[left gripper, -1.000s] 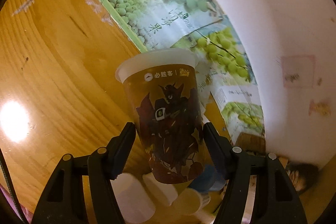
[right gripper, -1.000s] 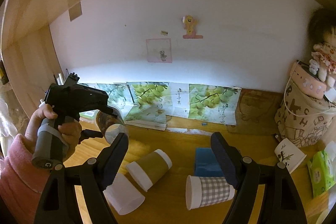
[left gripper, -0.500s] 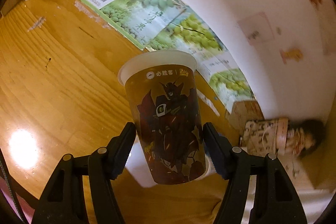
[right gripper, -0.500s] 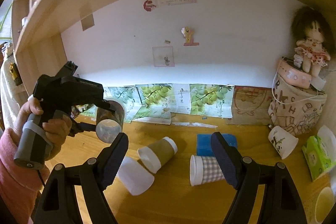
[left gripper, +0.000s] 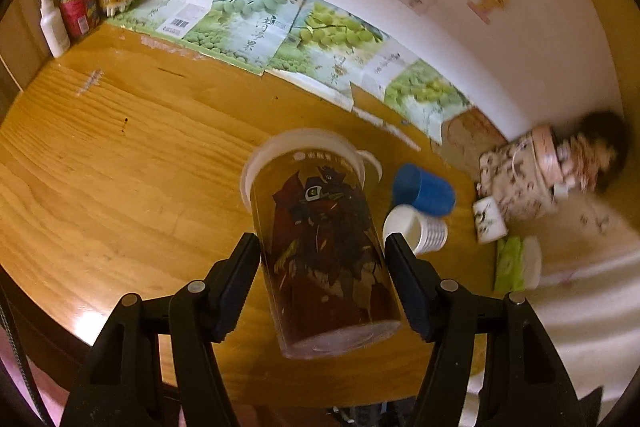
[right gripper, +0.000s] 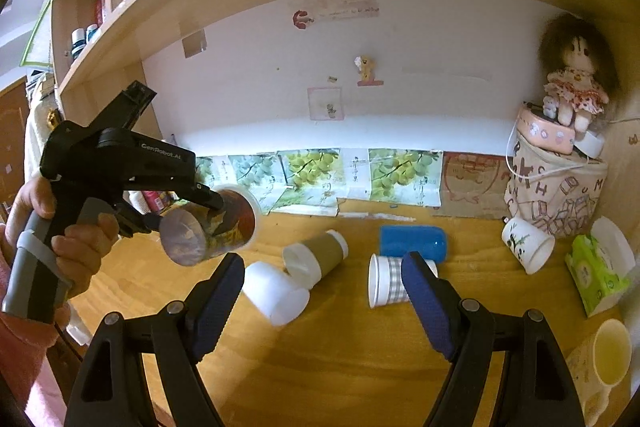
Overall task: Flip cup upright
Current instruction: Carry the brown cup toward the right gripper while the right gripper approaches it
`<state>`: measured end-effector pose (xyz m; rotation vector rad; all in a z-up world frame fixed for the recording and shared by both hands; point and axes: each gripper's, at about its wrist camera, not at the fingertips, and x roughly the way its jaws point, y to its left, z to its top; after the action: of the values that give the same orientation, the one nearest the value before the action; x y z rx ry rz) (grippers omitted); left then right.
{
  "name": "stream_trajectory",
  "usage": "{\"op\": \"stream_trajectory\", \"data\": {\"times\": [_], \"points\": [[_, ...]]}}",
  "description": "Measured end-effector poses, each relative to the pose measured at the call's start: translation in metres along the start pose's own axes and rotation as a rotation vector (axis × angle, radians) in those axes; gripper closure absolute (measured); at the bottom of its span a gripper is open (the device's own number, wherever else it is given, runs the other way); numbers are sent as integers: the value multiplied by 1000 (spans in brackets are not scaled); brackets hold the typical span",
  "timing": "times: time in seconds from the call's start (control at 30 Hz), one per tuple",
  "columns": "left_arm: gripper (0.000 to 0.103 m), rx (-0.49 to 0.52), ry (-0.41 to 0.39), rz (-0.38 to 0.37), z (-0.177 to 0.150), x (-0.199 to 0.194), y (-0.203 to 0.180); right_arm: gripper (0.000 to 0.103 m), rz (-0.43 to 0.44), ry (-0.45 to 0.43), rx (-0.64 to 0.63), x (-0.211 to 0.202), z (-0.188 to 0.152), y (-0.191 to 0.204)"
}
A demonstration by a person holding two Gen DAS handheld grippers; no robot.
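My left gripper is shut on a tall brown printed cup with a robot figure and a white rim. It holds the cup in the air above the wooden desk, its rim pointing away from the camera. In the right wrist view the same cup hangs on its side in the left gripper, base toward the camera. My right gripper is open and empty, low over the desk's front.
Cups lie on their sides on the desk: a white one, a brown-sleeved one, a checked one, a blue one. A bamboo-print cup, tissue pack, patterned bag with doll and yellow mug stand right.
The left gripper has swung with the cup, so its view now takes in the desk and the lying cups. The right gripper has pulled back and tilted up a little.
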<state>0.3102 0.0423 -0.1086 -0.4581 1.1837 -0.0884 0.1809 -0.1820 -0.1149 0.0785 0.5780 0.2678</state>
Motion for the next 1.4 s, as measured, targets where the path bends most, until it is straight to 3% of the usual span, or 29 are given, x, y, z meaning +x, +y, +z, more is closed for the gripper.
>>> {"op": "stream_trajectory", "data": {"times": [0.6,1.07,1.23,1.4], "points": [[35,121,47,8,-61,18,-2,22,52,83,17,-6,-40,7],[35,227,110,-34,-91,66,1,22,92,218,188,25,-80,-4],[35,264,86,-62,-100,68,-3,22,95,264,225,29,-89,-11],[35,300,119,-71,-111,73,-2,22,127,300,307,32,-93,-22]]}}
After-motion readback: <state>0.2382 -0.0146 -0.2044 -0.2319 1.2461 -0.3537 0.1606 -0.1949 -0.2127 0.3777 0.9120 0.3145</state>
